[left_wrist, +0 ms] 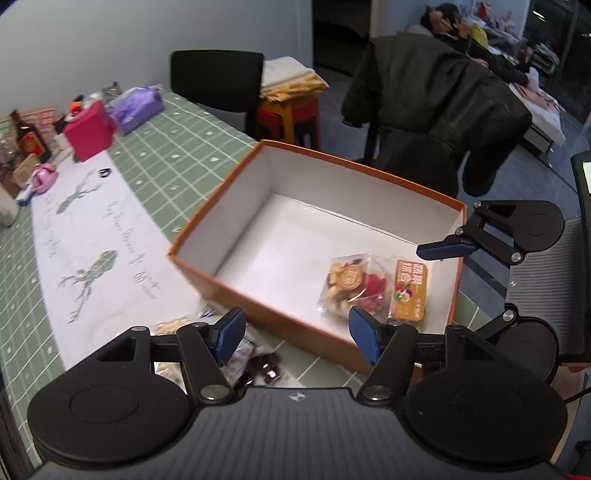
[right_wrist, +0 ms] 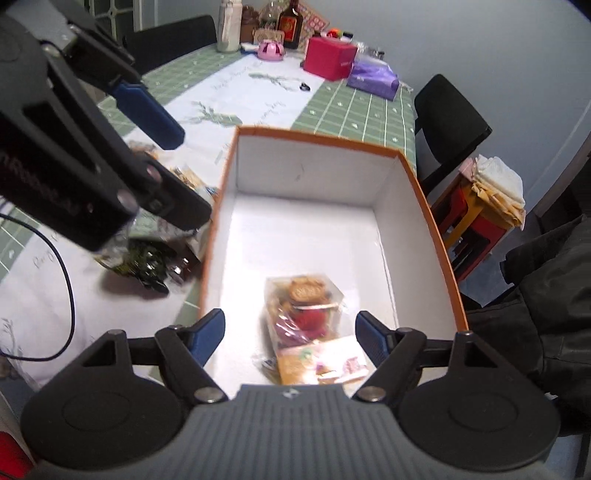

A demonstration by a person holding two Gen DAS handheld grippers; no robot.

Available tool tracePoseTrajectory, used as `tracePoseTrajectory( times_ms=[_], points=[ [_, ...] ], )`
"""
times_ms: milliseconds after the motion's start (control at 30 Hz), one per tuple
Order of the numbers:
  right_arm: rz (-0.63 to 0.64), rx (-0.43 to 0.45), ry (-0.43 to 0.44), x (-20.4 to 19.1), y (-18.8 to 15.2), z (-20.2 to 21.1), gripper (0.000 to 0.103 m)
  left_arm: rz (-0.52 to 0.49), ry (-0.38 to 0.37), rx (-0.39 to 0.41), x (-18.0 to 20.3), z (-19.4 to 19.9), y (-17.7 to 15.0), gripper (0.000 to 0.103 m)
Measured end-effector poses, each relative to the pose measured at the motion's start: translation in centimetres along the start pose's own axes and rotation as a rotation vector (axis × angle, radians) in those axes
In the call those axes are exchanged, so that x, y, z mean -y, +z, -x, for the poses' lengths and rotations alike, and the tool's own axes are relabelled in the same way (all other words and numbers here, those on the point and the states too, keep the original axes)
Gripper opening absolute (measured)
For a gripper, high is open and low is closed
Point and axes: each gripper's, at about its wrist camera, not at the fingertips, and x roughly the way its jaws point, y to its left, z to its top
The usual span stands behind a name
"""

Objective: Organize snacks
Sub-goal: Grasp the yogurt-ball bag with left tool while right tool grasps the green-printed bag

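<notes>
An orange box with a white inside (left_wrist: pixel 207 225) (right_wrist: pixel 439 236) stands on the green checked tablecloth. A clear snack pack of nuts and dried fruit with an orange label (left_wrist: pixel 369 288) (right_wrist: pixel 306 325) lies on the box floor, near one end. My left gripper (left_wrist: pixel 297 334) is open and empty, above the box's near wall. Several loose snack packs (left_wrist: pixel 255 363) (right_wrist: pixel 155 266) lie on the table just outside the box. My right gripper (right_wrist: pixel 290 338) is open and empty, hovering over the snack pack in the box. It also shows in the left wrist view (left_wrist: pixel 443 249).
At the table's far end stand a pink box (left_wrist: pixel 90 131) (right_wrist: pixel 328 57), a purple tissue pack (left_wrist: pixel 138 105) (right_wrist: pixel 373 79), a brown bottle (left_wrist: pixel 29 138) (right_wrist: pixel 290 24) and small items. Black chairs (left_wrist: pixel 218 85) (right_wrist: pixel 450 118), a red stool with folded cloth (left_wrist: pixel 291 110) and a coat-draped chair (left_wrist: pixel 436 107) stand beside the table.
</notes>
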Motion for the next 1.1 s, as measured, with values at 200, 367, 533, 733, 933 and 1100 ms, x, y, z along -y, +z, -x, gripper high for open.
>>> tracePoseTrajectory(
  times_ms=[200,367,533,733,933,1100],
  points=[
    [0.069,0.079,0.088,-4.8,0.9,2.5,0.076,0.035,0.072,-0.028,-2.3,2.2,-3.2,0.076],
    [0.152,0.089,0.131,-8.4,1.8,1.9,0.074,0.172,0.115,-0.084,-5.7,1.7,-6.7,0.076],
    [0.327,0.092,0.104,-11.6,3.0,-0.7,0.074,0.310,0.121,-0.124,-9.0,-0.5,-9.2,0.076],
    [0.523,0.059,0.069,-13.6,4.5,-3.9,0.074,0.539,0.084,-0.141,-12.3,-3.7,-10.9,0.079],
    [0.683,0.033,0.059,-14.3,5.1,-6.8,0.074,0.690,0.046,-0.181,-13.7,-7.2,-11.6,0.079],
    [0.768,-0.013,0.073,-14.0,5.6,-8.8,0.075,0.814,0.022,-0.203,-15.1,-9.2,-12.6,0.079]
  ],
)
